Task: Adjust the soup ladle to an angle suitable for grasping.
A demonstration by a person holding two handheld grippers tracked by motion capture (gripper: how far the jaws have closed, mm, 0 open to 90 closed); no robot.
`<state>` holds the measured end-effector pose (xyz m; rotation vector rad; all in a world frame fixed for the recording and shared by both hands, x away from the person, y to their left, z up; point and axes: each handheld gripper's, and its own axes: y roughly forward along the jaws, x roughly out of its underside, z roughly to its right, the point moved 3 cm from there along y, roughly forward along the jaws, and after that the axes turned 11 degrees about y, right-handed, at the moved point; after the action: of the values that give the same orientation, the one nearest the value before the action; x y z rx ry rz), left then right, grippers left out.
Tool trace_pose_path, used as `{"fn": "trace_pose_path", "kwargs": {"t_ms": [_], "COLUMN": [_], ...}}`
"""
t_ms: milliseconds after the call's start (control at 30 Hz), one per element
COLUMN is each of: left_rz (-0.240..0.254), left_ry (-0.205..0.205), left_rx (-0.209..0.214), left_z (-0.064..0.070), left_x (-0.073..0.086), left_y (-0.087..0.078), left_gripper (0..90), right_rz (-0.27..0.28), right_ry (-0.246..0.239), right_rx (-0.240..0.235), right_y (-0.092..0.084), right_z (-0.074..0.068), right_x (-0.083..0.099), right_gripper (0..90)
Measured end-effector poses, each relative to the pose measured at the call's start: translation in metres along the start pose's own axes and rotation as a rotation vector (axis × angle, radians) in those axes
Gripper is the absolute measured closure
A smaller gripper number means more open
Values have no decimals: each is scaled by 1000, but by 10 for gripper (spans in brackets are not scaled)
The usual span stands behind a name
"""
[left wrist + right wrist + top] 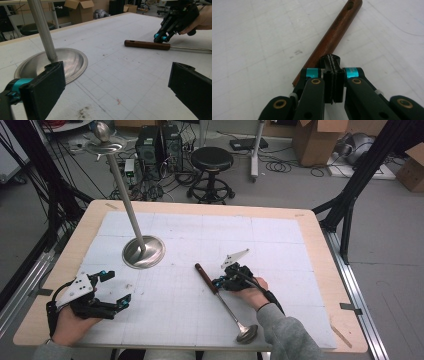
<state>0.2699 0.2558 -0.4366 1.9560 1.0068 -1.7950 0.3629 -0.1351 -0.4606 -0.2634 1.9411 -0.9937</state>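
Closed right tongs [332, 60] over ladle handle [332, 37]

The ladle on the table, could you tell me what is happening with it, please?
A person holds a gripper in each hand. The right gripper, jaws shut with nothing between them, sits against the wooden handle of the ladle, which lies flat. The left gripper hovers open, near the steel stand.

Grey sleeves at both wrists. Left gripper [111, 289]: black body, cyan pins nr tips, grey 3-cornered plate on top, black cable. Right gripper [332, 65]: black ribbed jaws, cyan sleeves, brass-coloured rivets, same plate.
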Motion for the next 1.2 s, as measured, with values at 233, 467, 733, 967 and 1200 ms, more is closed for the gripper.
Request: {"fn": "trace_pose_path", "kwargs": {"t_ms": [233,467,733,967,1200], "left_rz": [0,4,3,4,4], "left_ry": [0,-2,-2,-2,-2], "left_rx": [0,-1,0,-3,-2], "left_z": [0,0,0,0,0], "left_x": [0,0,0,0,0], "left_y": [0,0,0,-1,-1], "left_gripper": [17,17,17,17,17], "right_rz": [-47,-68,-77,-105,-132], "right_ry": [-27,-56,-72,-110,-159], "right_rx": [-24,-16,-55,-106,-133], "right_y": [8,13,20,29,38], "right_z": [-14,-24,-32,-48,-64], "right_x": [-7,-11,-15,-19,-23], "right_gripper": [900,900,900,900,900]}}
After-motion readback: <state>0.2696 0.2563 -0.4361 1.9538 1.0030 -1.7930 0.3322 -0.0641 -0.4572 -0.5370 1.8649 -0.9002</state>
